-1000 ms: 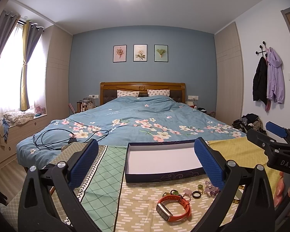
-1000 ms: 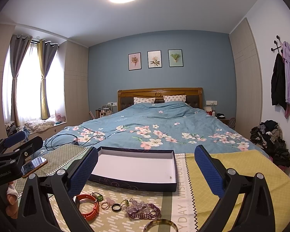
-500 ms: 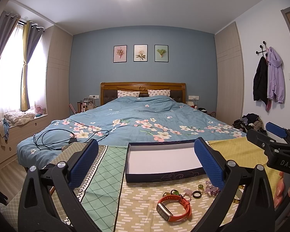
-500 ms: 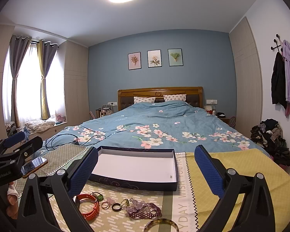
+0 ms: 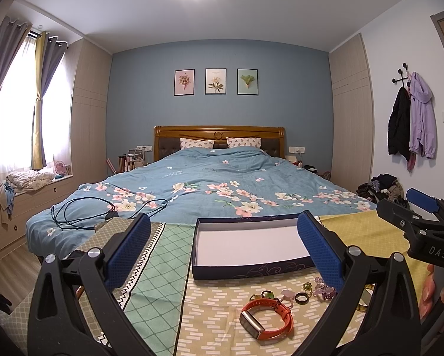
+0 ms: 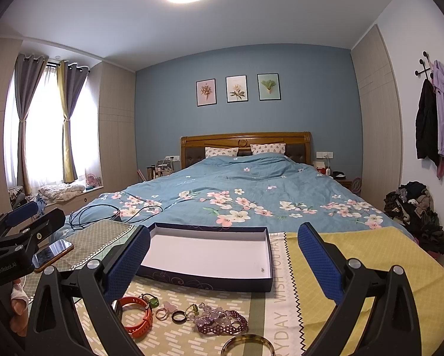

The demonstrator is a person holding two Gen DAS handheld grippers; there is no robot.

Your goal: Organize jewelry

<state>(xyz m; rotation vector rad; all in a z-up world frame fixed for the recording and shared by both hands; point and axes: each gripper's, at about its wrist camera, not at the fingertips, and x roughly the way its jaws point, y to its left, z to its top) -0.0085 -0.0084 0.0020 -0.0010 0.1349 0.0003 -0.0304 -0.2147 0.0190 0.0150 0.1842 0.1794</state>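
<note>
A dark blue box [image 5: 251,246] [image 6: 210,255] with a white inside lies open on the cloth-covered table. In front of it lie an orange smartwatch [image 5: 265,317] [image 6: 136,317], a black ring [image 5: 301,298] [image 6: 179,316], a pink flower ring [image 6: 165,310], green and gold rings [image 6: 151,300], purple bead bracelets [image 6: 219,322] and a gold bangle [image 6: 248,346]. My left gripper [image 5: 225,252] hovers open above the table, the watch below and between its fingers. My right gripper [image 6: 225,255] is open too, above the jewelry. Each gripper shows at the edge of the other's view.
A phone [image 6: 51,253] rests on the table's left part. Beyond the table stands a bed [image 5: 216,190] with a blue floral cover and a black cable [image 5: 103,207]. A clothes pile [image 6: 414,210] sits at the right wall. A hand [image 5: 429,290] holds the right gripper's handle.
</note>
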